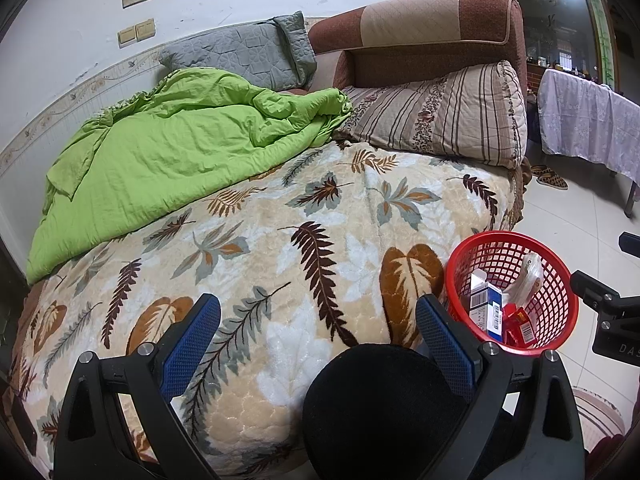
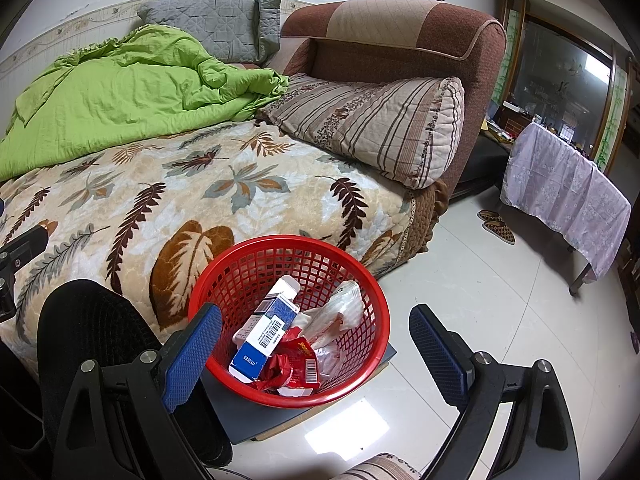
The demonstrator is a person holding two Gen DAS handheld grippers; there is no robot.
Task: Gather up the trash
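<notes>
A red mesh basket stands on a grey stool beside the bed, also at the right of the left wrist view as the basket. Inside lie a blue and white carton, a red wrapper and a clear plastic bag. My right gripper hangs open above the basket's near rim, nothing between its fingers. My left gripper is open over the leaf-patterned blanket, holding nothing. A black rounded object sits low between its fingers.
A green quilt, a grey pillow and a striped pillow lie on the bed against a brown headboard. Slippers and a cloth-covered table stand on the tiled floor at right.
</notes>
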